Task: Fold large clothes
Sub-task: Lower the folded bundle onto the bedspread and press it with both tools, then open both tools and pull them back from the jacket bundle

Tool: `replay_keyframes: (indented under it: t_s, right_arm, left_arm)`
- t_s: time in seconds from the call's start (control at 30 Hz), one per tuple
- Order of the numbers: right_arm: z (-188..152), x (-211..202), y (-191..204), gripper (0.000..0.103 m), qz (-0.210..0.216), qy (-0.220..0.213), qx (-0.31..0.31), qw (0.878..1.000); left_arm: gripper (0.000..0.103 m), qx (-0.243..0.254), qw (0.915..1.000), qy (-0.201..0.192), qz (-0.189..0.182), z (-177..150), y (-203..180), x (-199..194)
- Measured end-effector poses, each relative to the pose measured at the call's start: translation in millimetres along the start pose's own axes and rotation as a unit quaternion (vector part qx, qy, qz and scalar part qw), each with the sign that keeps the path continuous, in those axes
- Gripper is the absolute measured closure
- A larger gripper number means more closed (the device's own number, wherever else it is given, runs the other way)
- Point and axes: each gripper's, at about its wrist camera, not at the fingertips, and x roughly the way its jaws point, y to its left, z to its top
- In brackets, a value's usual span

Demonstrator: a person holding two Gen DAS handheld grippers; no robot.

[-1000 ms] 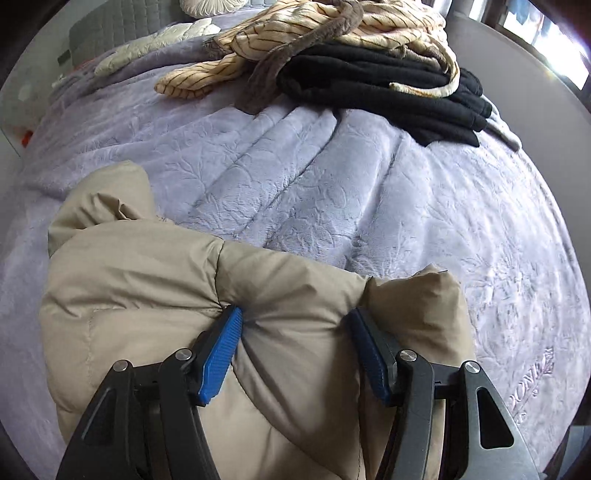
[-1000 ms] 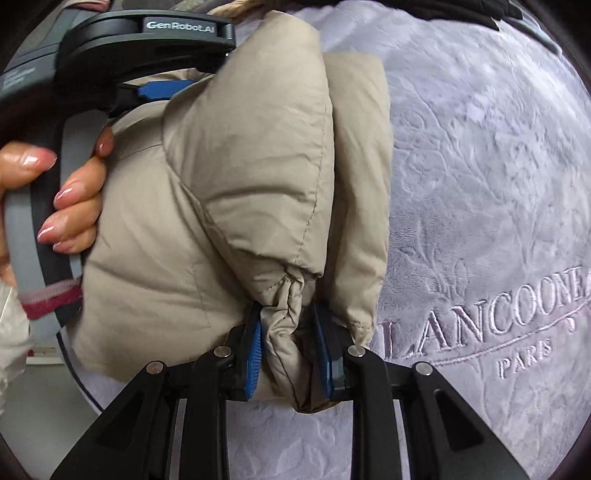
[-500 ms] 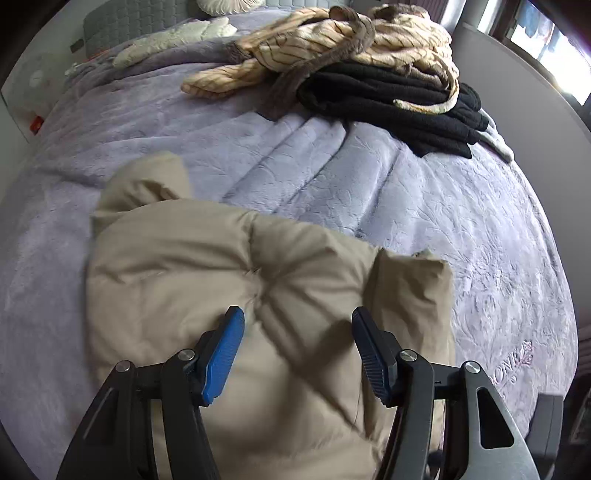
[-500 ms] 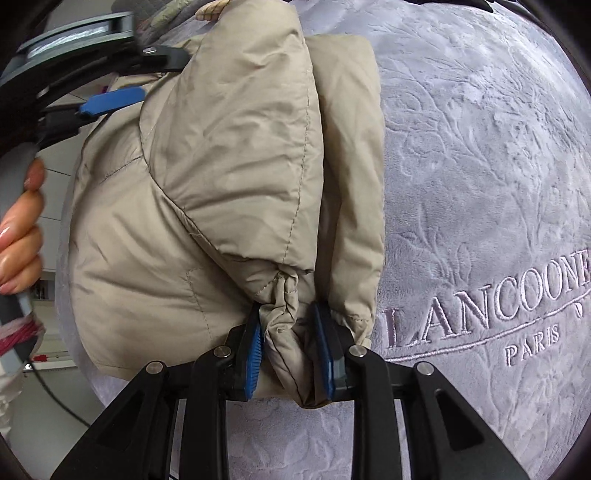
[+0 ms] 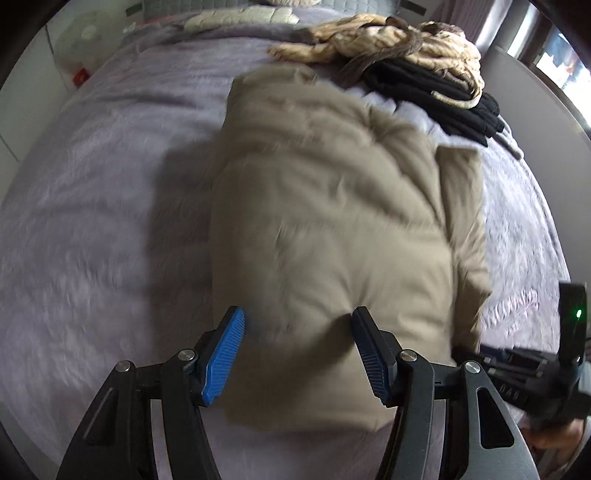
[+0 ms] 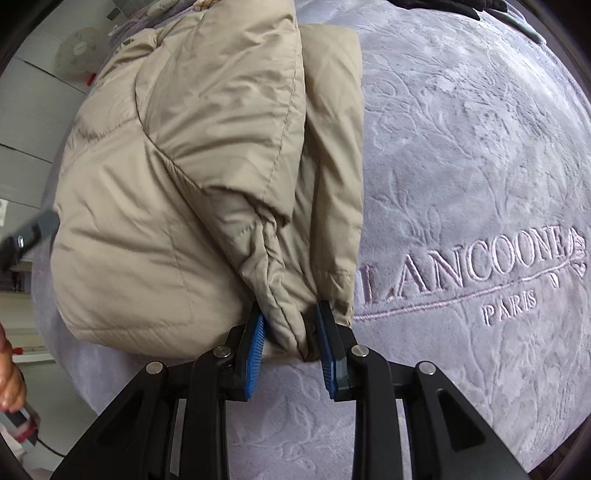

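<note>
A beige puffer jacket (image 5: pixel 332 206) lies folded into a thick bundle on the lilac bed cover (image 5: pixel 103 206). My left gripper (image 5: pixel 297 354) is open and empty, lifted above the bundle's near edge. In the right wrist view the jacket (image 6: pixel 192 177) fills the left half. My right gripper (image 6: pixel 291 347) has its jaws part open around the bundle's bunched corner, and the fabric still sits between the blue pads (image 6: pixel 255 354). The right gripper's body shows at the left wrist view's lower right (image 5: pixel 535 373).
A pile of black (image 5: pixel 436 96) and cream striped clothes (image 5: pixel 388 40) lies at the bed's far side, just beyond the jacket. A pale pillow (image 5: pixel 240 16) lies at the head. The cover carries embroidered lettering (image 6: pixel 472 266) right of the jacket. A wall (image 5: pixel 546 92) runs along the right.
My left gripper has let go of the jacket and pulled up and back. The bundle now lies flat on the bed. My right gripper's jaws have widened around the corner they pinched.
</note>
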Motion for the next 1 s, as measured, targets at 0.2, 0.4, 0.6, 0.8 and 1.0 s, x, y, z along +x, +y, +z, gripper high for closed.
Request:
replay_keyframes:
  t_s: [0.2, 0.4, 0.6, 0.8, 1.0]
  right_arm:
    - [-13.4, 7.6, 2.0, 0.074, -0.014, 0.018, -0.006, 1.0]
    - [-15.2, -10.1, 9.2, 0.073, -0.012, 0.031, -0.01, 0.999]
    - [-26.1, -40.1, 6.8, 0.052, -0.01, 0.028, -0.006, 1.0]
    - [-42.1, -71.7, 4.7, 0.05, -0.006, 0.024, 0.007, 1.0]
    - [-36.7, -106.5, 1.2, 0.047, -0.002, 0.003, 0.006, 1.0]
  left_arm:
    - [0.026, -0.019, 0.9998, 0.01, 0.001, -26.5, 14.0, 19.7]
    - [0.026, -0.019, 0.9997, 0.011, 0.005, -26.7, 14.1, 13.0]
    - [0.026, -0.026, 0.9995, 0.015, 0.002, -24.5, 16.5, 8.9]
    - [0.026, -0.03, 0.9994, 0.017, -0.005, -22.2, 14.9, -1.6]
    - [0.026, -0.023, 0.9996, 0.013, -0.008, -18.4, 11.1, -26.3]
